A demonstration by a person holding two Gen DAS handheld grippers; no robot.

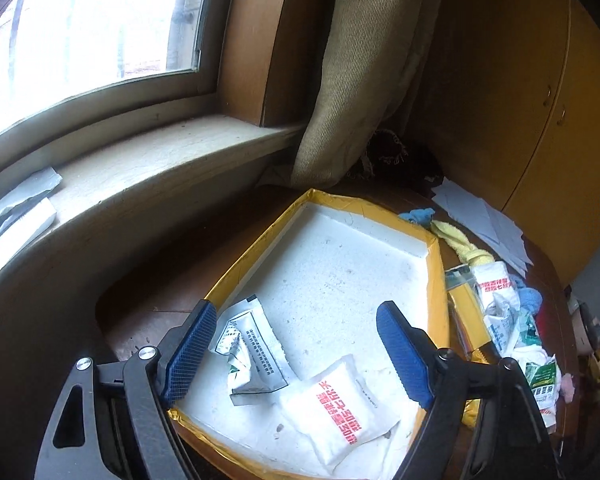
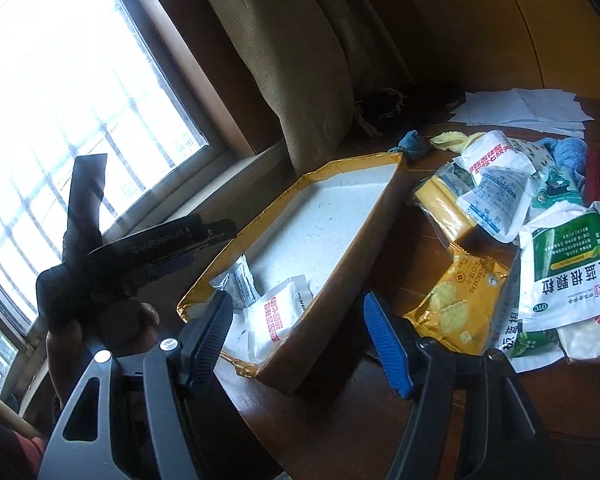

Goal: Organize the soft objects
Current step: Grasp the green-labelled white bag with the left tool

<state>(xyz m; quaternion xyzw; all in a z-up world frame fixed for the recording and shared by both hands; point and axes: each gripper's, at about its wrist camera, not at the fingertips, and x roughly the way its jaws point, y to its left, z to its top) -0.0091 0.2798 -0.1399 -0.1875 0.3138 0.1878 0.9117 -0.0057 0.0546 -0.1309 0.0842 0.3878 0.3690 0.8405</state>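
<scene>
While daylight is pouring through the window point(image 1: 80, 20) in the left wrist view, the left gripper point(image 1: 296, 352) is hanging over the near end of a shallow tray point(image 1: 434, 292) with yellow-taped walls and a white foam floor. Its blue pads are standing wide apart and gripping nothing. A crumpled silver sachet point(image 1: 250, 354) and a white pouch with red print point(image 1: 338, 410) are lying on the foam below them, touching each other. The far half of the tray is lying bare. A stone sill point(image 1: 148, 168) is running along the left, a ribbed curtain point(image 1: 356, 80) is hanging at the far corner, and a yellow cupboard point(image 1: 540, 80) is closing off the right.

In the right wrist view, the right gripper point(image 2: 296, 344) is hovering over the tray's near right wall point(image 2: 340, 280), fingers spread and empty. A pile of packets is crowding the dark wooden table point(image 2: 380, 400) to the right: a yellow cracker packet point(image 2: 456, 304), a green-and-white pouch point(image 2: 568, 268), cloths behind. Bare wood is showing near the gripper. The left gripper's body point(image 2: 156, 252) is showing over the sill side.
</scene>
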